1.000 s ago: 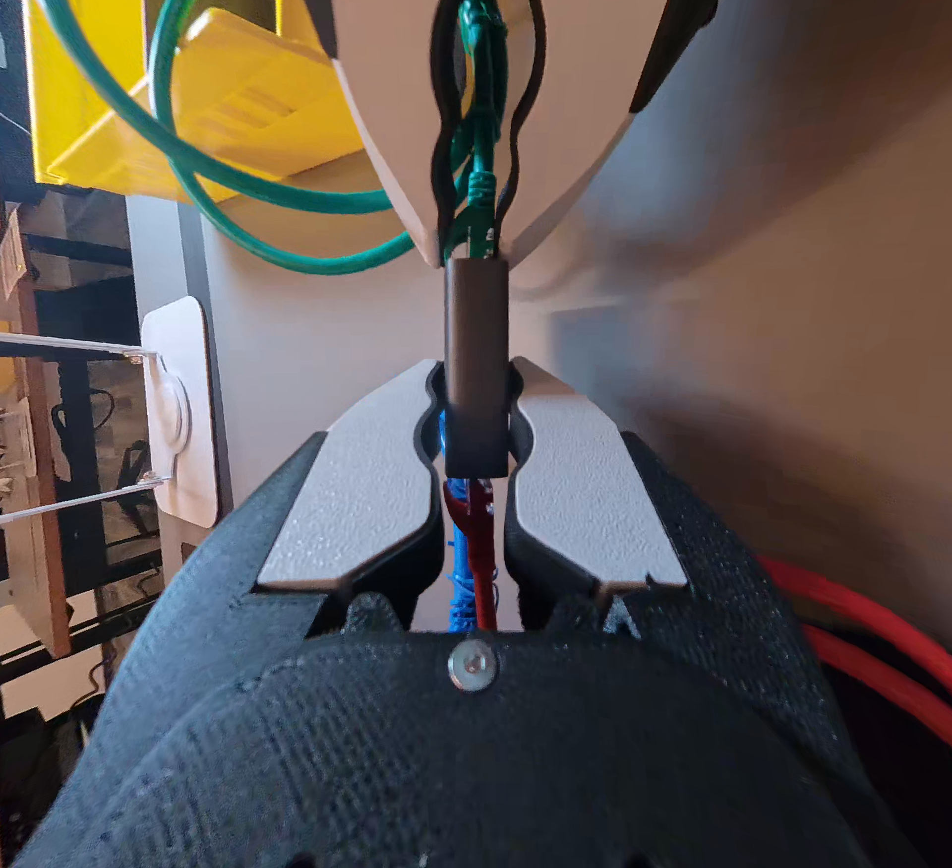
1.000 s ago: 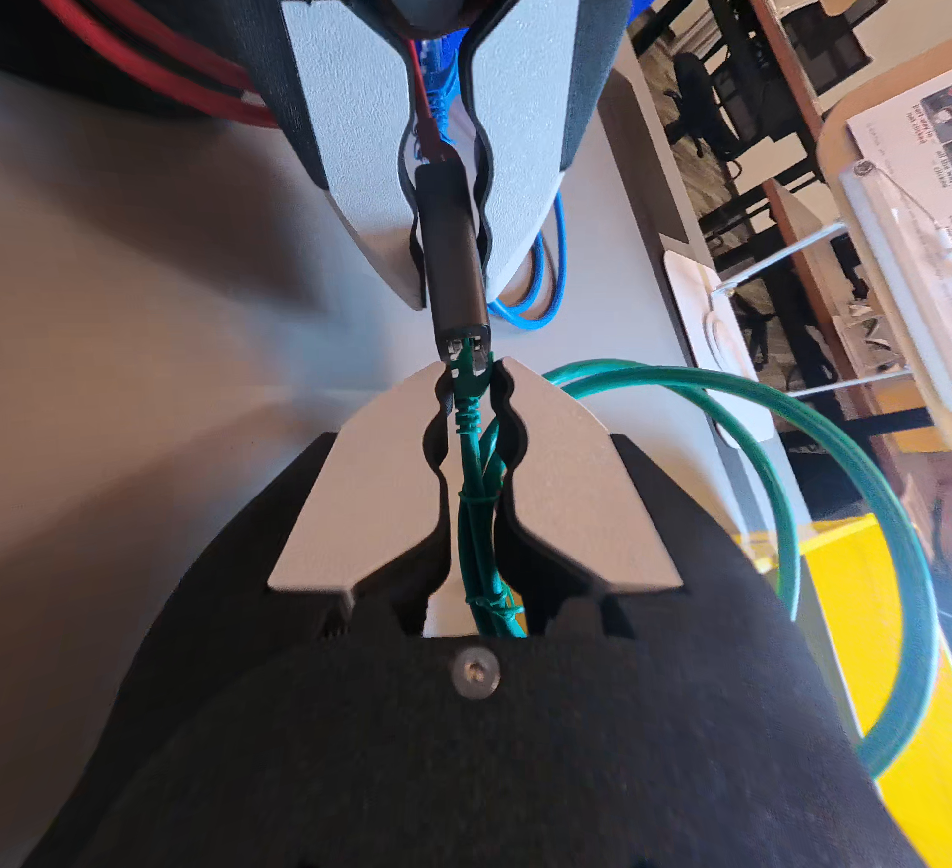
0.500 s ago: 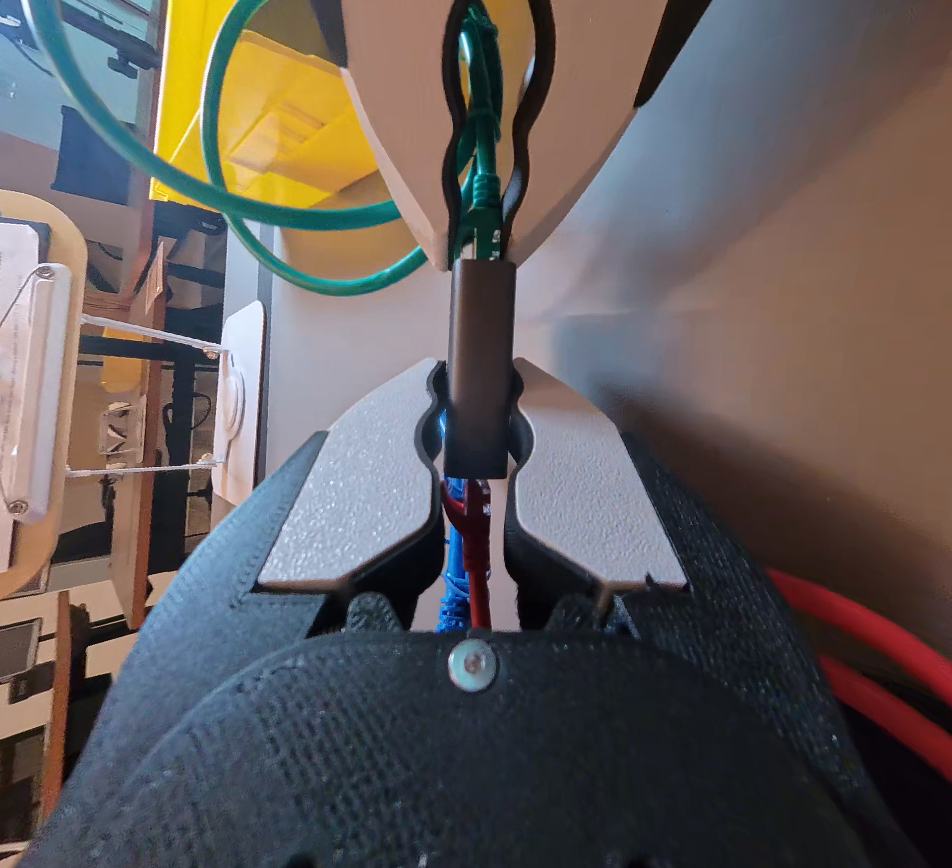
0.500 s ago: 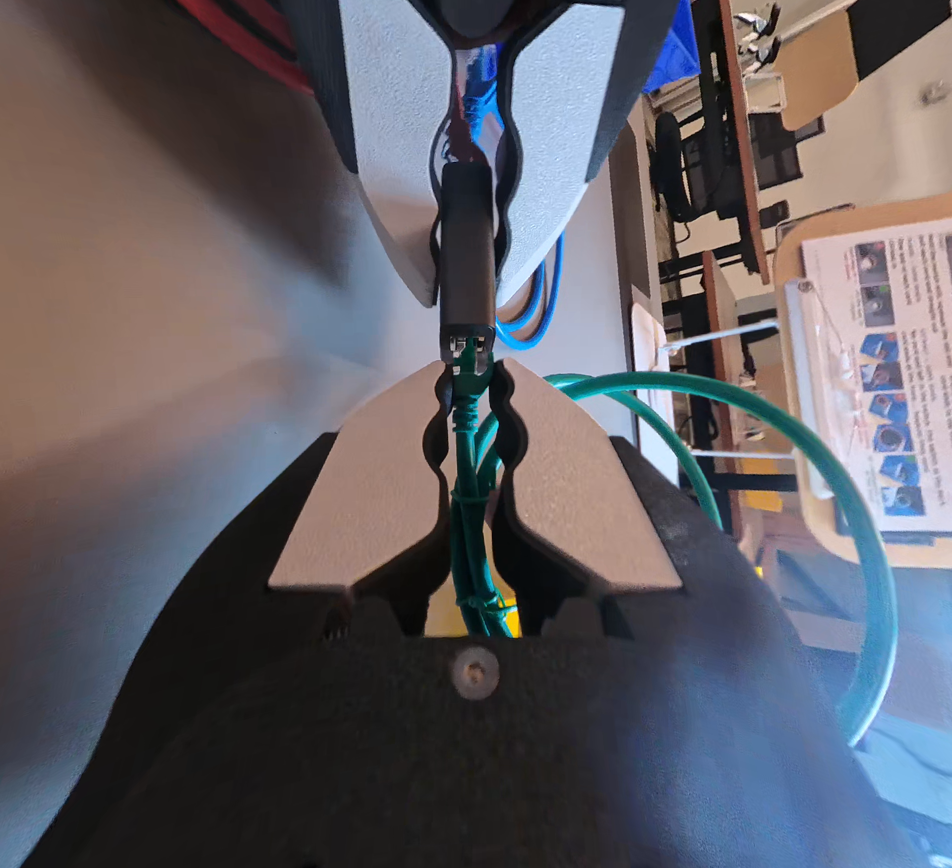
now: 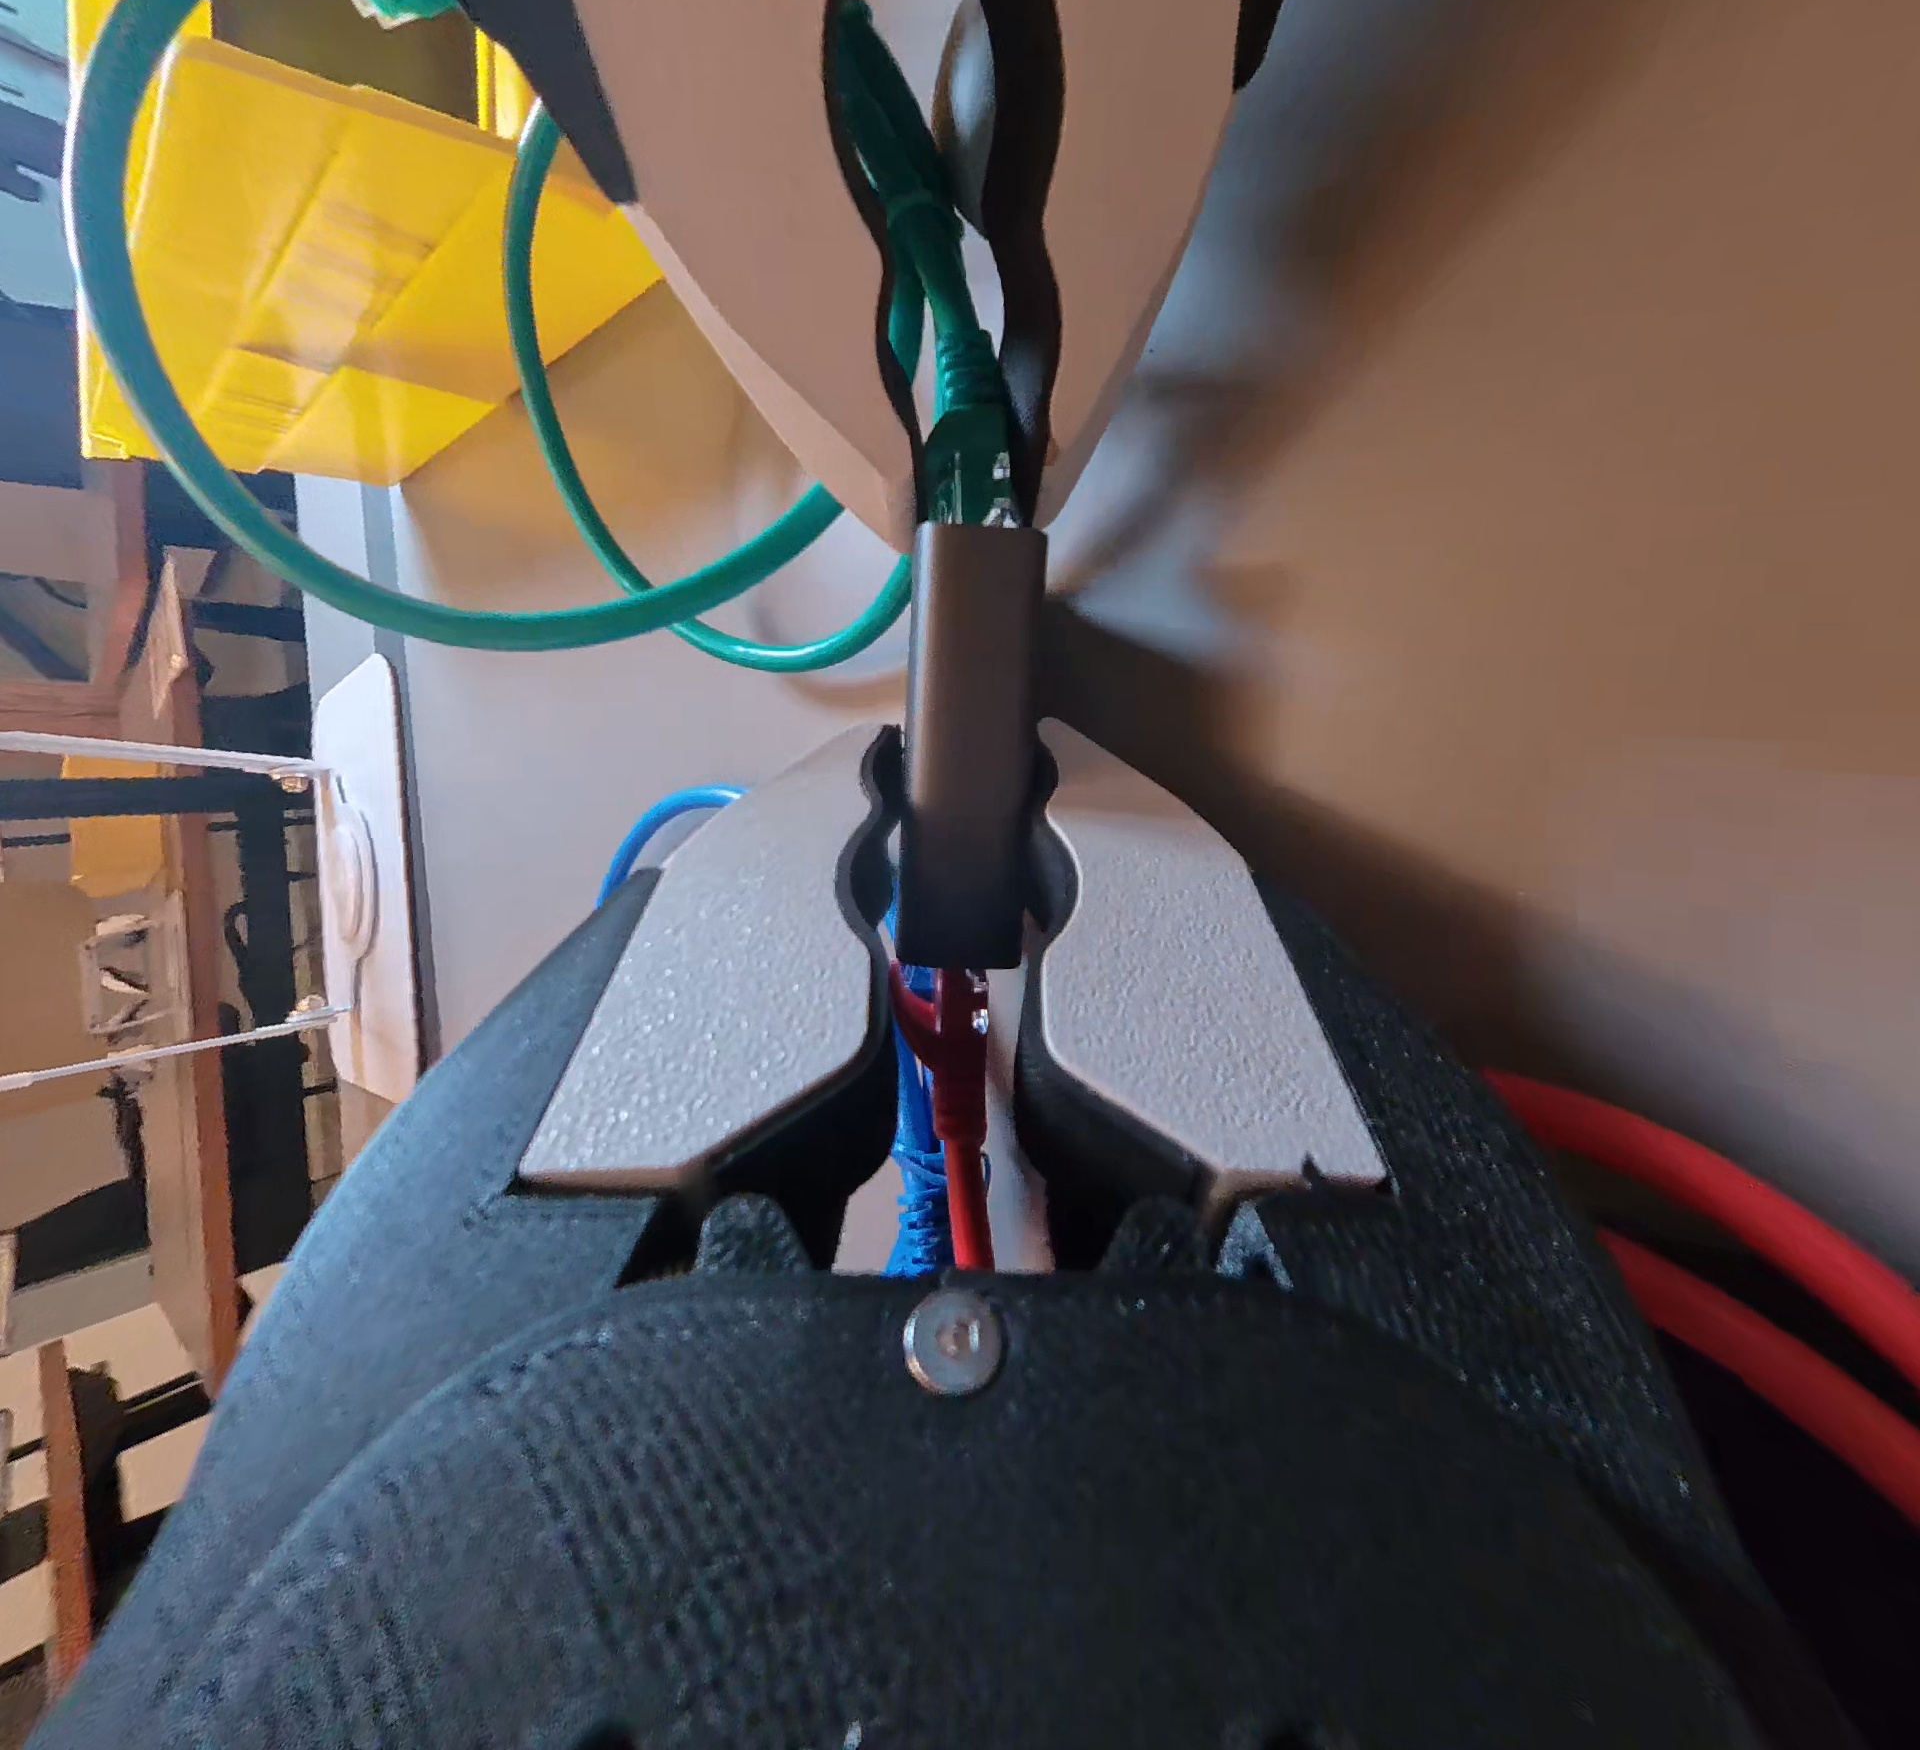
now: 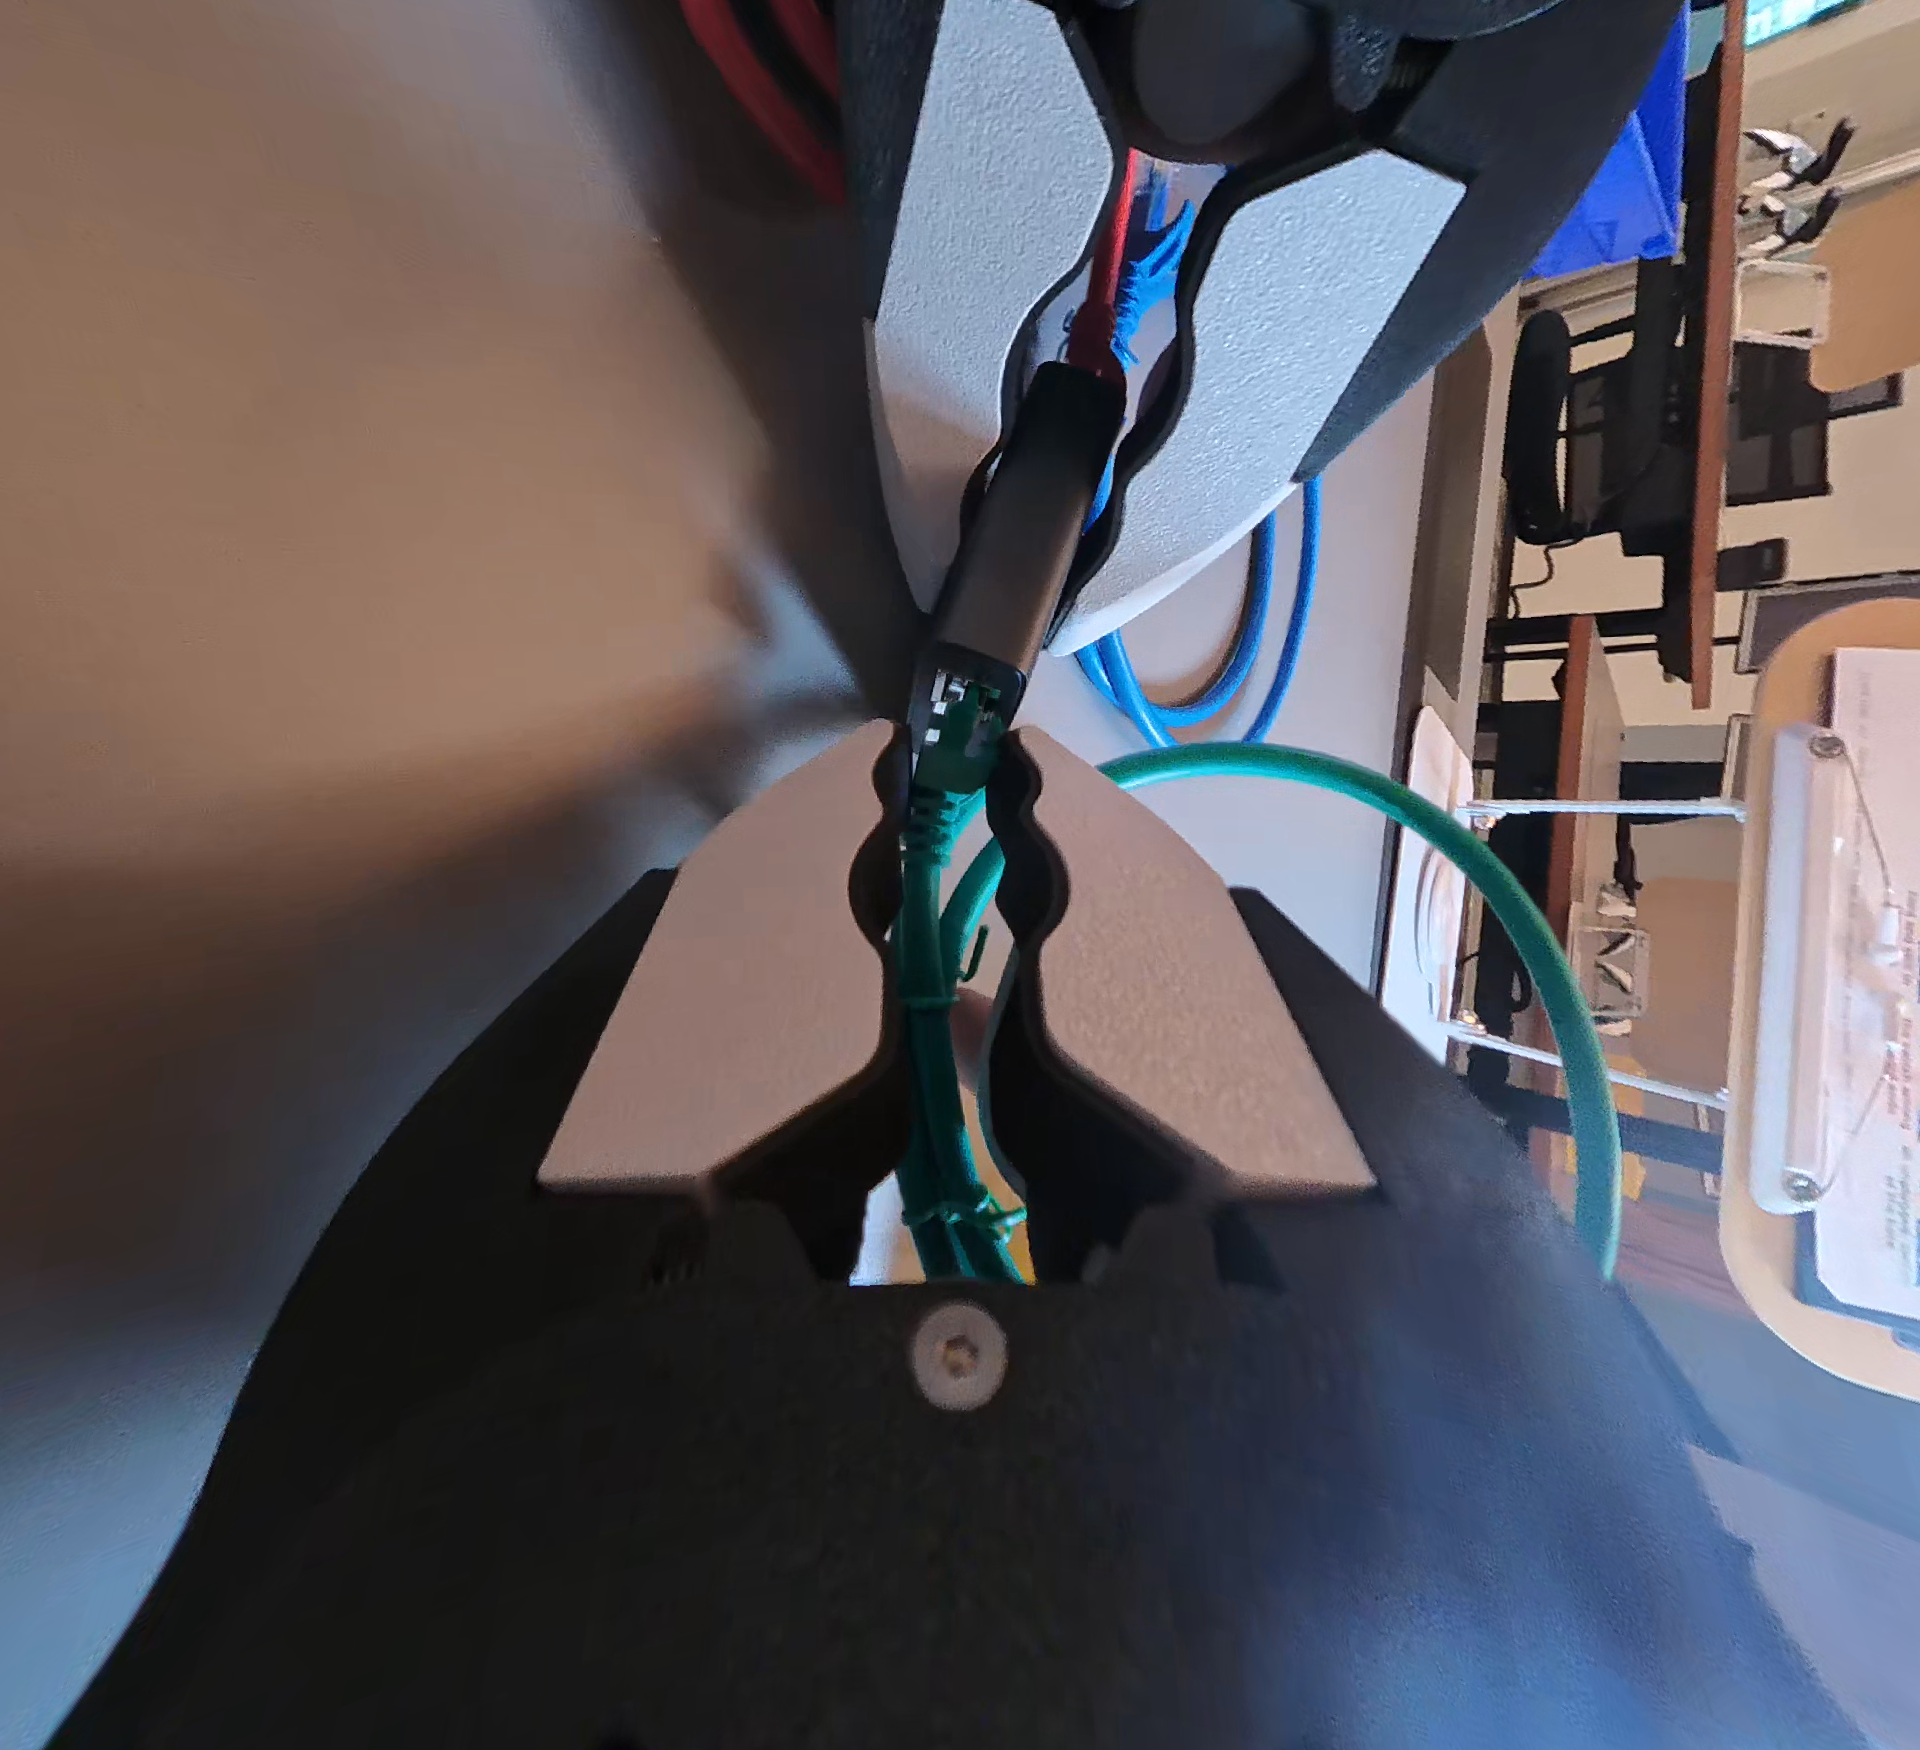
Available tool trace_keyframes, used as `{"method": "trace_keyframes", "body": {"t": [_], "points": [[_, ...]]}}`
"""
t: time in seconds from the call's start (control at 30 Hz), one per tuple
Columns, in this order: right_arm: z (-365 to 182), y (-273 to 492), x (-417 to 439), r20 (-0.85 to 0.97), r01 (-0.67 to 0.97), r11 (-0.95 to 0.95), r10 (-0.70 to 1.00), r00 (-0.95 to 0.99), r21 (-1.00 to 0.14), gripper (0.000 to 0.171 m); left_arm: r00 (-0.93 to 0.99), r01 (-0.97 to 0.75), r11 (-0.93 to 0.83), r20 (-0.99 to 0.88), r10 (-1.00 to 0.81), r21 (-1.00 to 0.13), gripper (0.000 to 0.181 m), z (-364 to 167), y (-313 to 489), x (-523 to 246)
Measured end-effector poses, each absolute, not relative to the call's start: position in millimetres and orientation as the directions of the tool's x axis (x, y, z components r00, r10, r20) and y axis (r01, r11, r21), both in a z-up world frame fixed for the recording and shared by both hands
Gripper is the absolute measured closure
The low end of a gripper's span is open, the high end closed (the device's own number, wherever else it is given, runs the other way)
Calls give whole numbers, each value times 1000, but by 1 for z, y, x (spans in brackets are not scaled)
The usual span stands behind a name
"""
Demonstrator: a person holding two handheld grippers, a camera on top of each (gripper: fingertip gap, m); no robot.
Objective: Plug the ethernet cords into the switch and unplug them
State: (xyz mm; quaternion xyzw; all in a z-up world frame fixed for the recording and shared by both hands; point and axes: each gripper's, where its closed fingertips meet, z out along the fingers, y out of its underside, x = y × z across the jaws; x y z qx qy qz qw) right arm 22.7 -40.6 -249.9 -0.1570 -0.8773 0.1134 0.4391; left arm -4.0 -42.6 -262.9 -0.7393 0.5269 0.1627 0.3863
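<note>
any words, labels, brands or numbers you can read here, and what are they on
Printed sheet in the clear stand, right wrist view: lines of print, too small and blurred to read.
Switch: no readable writing.
Green cord, red cord, blue cord: no readable writing.
Yellow bin: none.
Nothing in either view can be quoted.
</note>
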Motion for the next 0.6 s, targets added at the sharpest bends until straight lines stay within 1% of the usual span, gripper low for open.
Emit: {"method": "trace_keyframes", "body": {"t": [0.07, 0.23, 0.37, 0.47, 0.5, 0.57, 0.6], "points": [[-250, -41, 24, 741, 157, 934, 350, -573, -320, 157, 370, -914, -129, -665, -649, -384, 159, -263, -43, -4], [-249, -43, 29, 736, 146, 947, 313, -600, -285, 156, 363, -911, -100, -662, -656, -400, 159, -262, -44, 2], [-248, -46, 36, 713, 134, 942, 322, -623, -308, 156, 350, -908, -72, -651, -674, -413, 159, -261, -47, 9], [-244, -48, 40, 685, 128, 928, 347, -641, -351, 156, 360, -893, -56, -633, -685, -446, 159, -258, -49, 14], [-243, -50, 42, 663, 127, 914, 370, -651, -385, 156, 369, -881, -53, -614, -698, -469, 159, -258, -50, 16], [-240, -52, 46, 586, 130, 858, 443, -678, -498, 157, 392, -850, -44, -576, -717, -525, 158, -256, -52, 21], [-238, -52, 47, 560, 129, 835, 465, -686, -535, 157, 404, -835, -43, -558, -725, -549, 158, -254, -52, 23]]}}
